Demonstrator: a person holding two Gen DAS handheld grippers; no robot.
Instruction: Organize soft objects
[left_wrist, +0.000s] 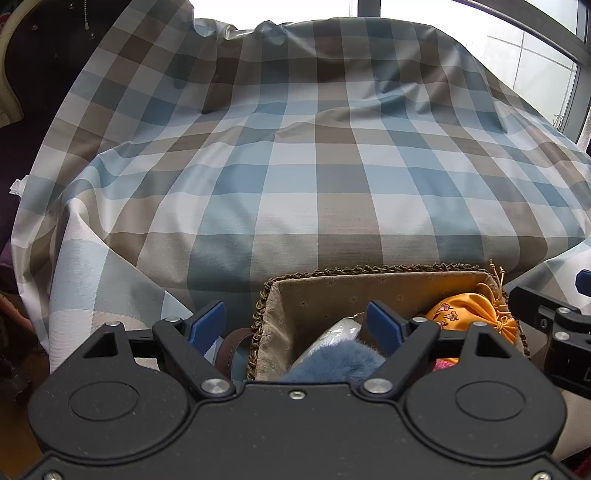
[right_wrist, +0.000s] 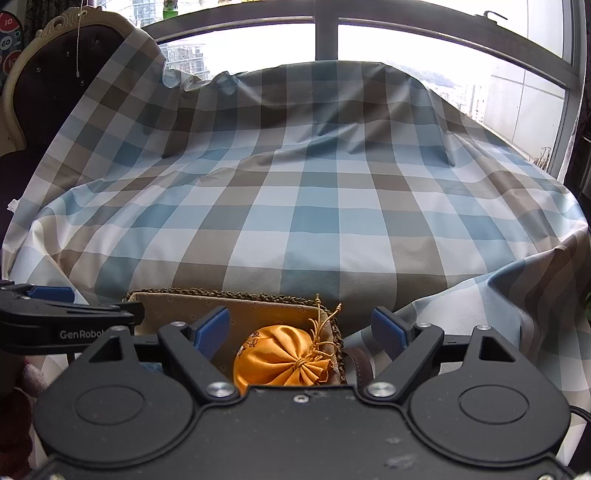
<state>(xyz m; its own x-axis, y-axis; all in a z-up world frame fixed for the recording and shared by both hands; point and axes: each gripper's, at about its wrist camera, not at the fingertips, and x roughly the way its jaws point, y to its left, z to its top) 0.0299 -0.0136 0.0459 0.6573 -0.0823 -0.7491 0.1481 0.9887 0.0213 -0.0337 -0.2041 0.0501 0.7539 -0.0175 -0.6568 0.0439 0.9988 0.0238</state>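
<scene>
Left wrist: blue furry item (left_wrist: 332, 360) (half hidden) in basket (left_wrist: 280, 291)

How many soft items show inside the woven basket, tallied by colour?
Orange drawstring pouch: 1
Blue fluffy item: 1
White plastic-wrapped item: 1
Pink item, mostly hidden: 1
Total: 4 in the basket

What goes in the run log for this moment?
left gripper: open, empty, over basket | right gripper: open, empty, over orange pouch | pouch, blue plush: in basket
</scene>
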